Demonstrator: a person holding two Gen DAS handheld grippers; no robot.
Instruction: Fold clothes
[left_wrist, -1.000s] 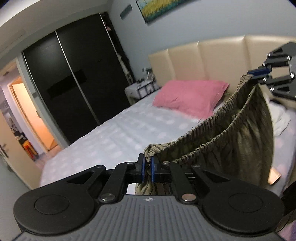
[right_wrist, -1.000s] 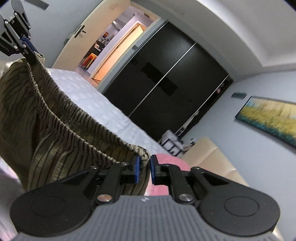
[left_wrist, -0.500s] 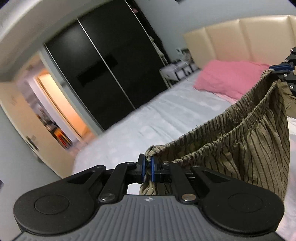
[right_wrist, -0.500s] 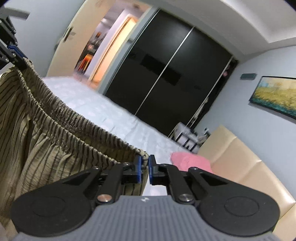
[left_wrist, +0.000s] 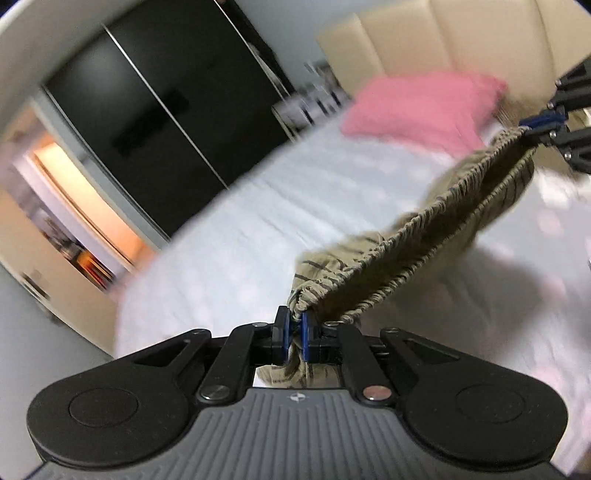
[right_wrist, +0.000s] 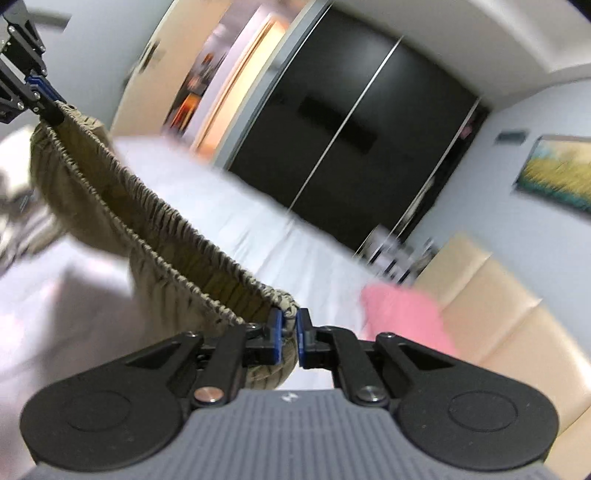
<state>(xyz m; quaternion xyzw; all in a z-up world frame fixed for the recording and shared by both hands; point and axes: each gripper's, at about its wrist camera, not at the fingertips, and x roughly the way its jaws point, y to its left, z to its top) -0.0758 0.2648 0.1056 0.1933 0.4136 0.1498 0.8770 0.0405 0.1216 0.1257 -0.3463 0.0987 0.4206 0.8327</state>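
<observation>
An olive striped garment with an elastic waistband (left_wrist: 424, 236) hangs stretched between my two grippers above the bed. My left gripper (left_wrist: 294, 325) is shut on one end of the waistband. My right gripper (right_wrist: 290, 325) is shut on the other end. The waistband (right_wrist: 177, 236) runs from it up to the left gripper (right_wrist: 40, 96) at the top left. The right gripper (left_wrist: 543, 123) shows at the right edge of the left wrist view. The garment's body sags low toward the sheet; its lower part is hidden.
A white bed (left_wrist: 258, 221) lies below, with a pink pillow (left_wrist: 424, 107) and a beige padded headboard (left_wrist: 461, 40). A black sliding wardrobe (left_wrist: 166, 107) and a lit doorway (left_wrist: 85, 206) stand beyond. A painting (right_wrist: 557, 170) hangs above the headboard.
Both grippers have swung down and toward the bed with the garment still held. The cloth now hangs lower and flatter over the sheet, and both views are blurred by motion.
</observation>
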